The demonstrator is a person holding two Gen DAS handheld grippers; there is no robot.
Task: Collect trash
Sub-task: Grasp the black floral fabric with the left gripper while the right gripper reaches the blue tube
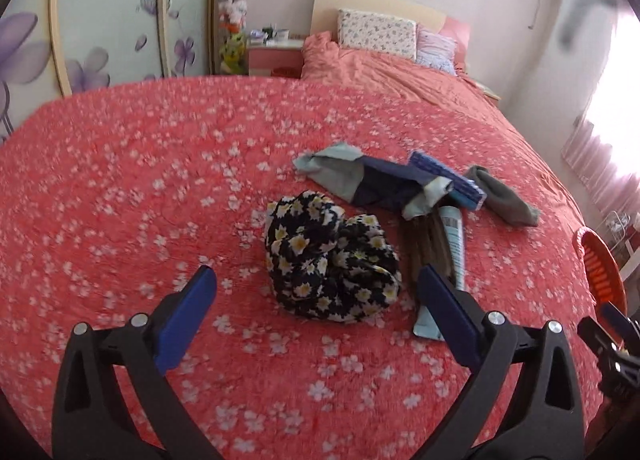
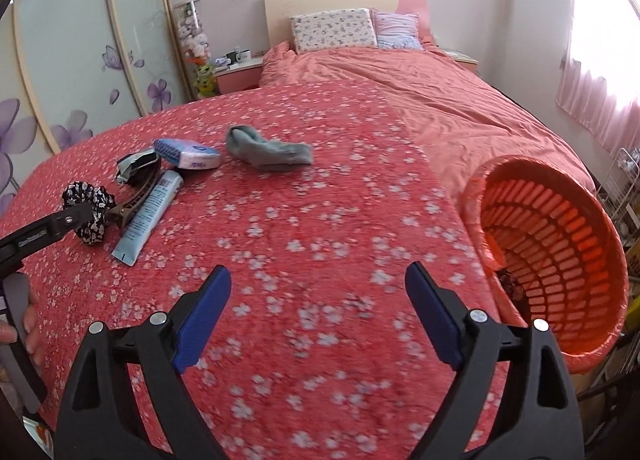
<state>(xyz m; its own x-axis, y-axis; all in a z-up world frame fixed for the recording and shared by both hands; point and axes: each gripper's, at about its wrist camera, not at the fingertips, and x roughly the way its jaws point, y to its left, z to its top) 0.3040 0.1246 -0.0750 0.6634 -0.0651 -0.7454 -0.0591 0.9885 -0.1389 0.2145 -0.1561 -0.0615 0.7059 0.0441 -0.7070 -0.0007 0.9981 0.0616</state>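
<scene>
On the red flowered bedspread (image 1: 120, 179) lies a small pile. A black daisy-print scrunchie (image 1: 332, 256) lies just ahead of my open left gripper (image 1: 316, 280). Behind it are a crumpled blue-grey wrapper (image 1: 360, 179), a blue tissue pack (image 1: 448, 179), a light blue tube (image 1: 454, 236), a brown hair clip (image 1: 426, 244) and a grey sock (image 1: 504, 195). In the right wrist view my right gripper (image 2: 318, 280) is open and empty over bare bedspread. The orange slatted basket (image 2: 560, 244) lies tilted at its right with something dark inside. The scrunchie (image 2: 90, 207), tube (image 2: 150, 211), tissue pack (image 2: 188, 153) and sock (image 2: 268, 151) lie far left.
Pillows (image 1: 376, 33) and a headboard stand at the far end of the bed. A pink nightstand (image 1: 276, 55) and a flowered wardrobe (image 1: 100, 19) are at the left. A curtained window (image 2: 600, 59) and a wire rack (image 2: 624, 187) are at the right.
</scene>
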